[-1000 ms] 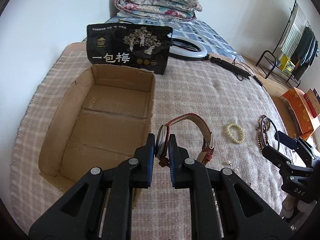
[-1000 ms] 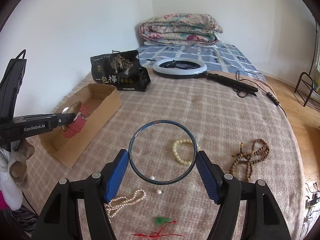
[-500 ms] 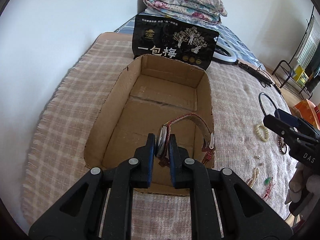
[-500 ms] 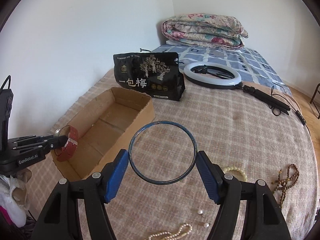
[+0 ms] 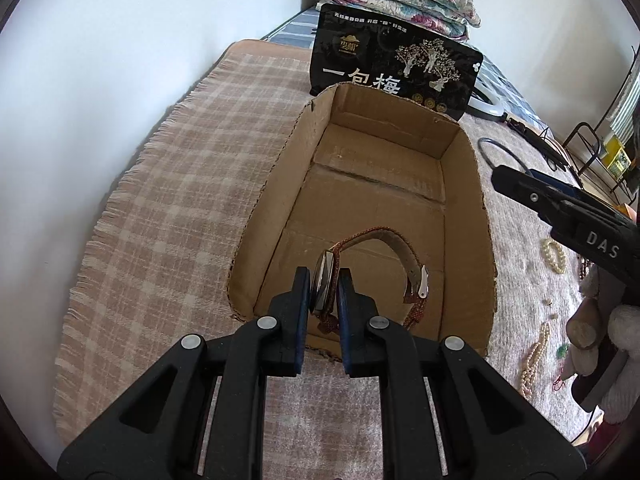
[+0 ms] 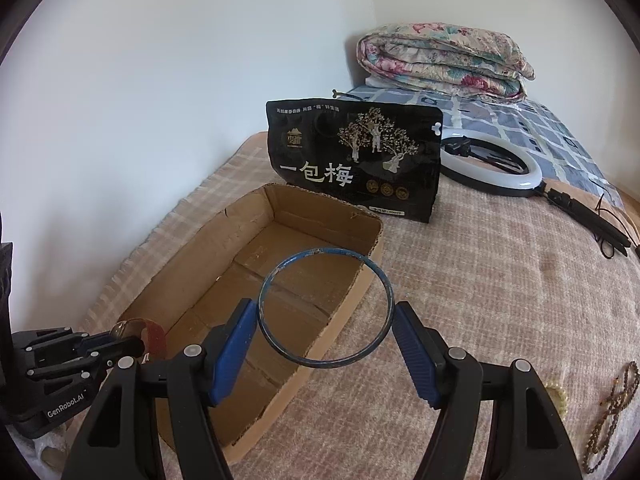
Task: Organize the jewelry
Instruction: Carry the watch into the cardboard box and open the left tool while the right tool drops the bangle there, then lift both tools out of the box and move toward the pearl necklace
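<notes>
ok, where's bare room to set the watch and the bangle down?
The cardboard box floor is bare wall to wall; the watch in the left claw hangs over its near end, the bangle in the right claw over its right wall. Bare blanket lies left of the box. Right of it, beads crowd things.

watch (image 5: 326, 288): face hidden between left tongs (image 5: 324, 294) | bag (image 5: 394, 66): lower edge behind box (image 5: 486, 240), beyond tongs | beads (image 6: 608, 412): cut by edge, right of right tongs (image 6: 325, 346)
</notes>
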`<state>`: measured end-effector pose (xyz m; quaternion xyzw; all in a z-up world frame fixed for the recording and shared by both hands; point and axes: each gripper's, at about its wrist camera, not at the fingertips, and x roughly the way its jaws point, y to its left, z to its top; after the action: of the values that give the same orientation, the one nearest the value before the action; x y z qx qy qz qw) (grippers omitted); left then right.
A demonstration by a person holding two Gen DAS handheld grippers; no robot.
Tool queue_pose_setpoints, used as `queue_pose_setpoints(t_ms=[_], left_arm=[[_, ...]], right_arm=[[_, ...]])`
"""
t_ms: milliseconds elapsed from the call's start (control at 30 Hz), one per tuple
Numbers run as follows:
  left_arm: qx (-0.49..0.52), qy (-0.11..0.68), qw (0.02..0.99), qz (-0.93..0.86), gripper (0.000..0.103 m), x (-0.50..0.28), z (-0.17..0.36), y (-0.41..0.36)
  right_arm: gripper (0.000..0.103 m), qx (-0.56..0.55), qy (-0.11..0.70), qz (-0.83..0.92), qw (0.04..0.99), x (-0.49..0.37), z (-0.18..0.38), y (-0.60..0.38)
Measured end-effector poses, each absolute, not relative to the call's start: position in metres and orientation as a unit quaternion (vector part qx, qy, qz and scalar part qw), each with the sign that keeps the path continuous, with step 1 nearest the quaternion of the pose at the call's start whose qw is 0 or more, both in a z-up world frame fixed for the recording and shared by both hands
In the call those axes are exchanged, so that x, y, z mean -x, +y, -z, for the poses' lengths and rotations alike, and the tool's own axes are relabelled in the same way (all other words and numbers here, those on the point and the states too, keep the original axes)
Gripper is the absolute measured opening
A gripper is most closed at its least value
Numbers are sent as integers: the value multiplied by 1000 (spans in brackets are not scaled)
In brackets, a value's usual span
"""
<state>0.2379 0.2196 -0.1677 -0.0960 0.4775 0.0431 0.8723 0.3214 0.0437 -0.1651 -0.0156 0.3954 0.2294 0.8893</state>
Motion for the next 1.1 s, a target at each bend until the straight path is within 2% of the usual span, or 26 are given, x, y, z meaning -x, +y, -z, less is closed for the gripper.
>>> queue_pose_setpoints(t_ms=[400, 433, 500, 533, 633, 1100], left_arm=[[114, 475, 872, -43, 13, -244, 163, 226], [112, 475, 872, -44, 17, -245, 163, 226], [112, 472, 873, -49, 57, -244, 161, 226], [112, 466, 876, -52, 61, -242, 159, 226], [105, 461, 879, -55, 62, -242, 156, 225], [107, 452, 884, -51, 62, -238, 145, 221]], right_arm=[[72, 18, 404, -244, 881, -334, 179, 68], [73, 18, 404, -242, 882, -335, 179, 68], [81, 11, 407, -240, 881, -335, 179, 66], [83, 7, 407, -238, 882, -335, 178, 65], [89, -3, 400, -234, 886, -335, 173, 60], [90, 1, 393, -224, 892, -323, 162, 47]])
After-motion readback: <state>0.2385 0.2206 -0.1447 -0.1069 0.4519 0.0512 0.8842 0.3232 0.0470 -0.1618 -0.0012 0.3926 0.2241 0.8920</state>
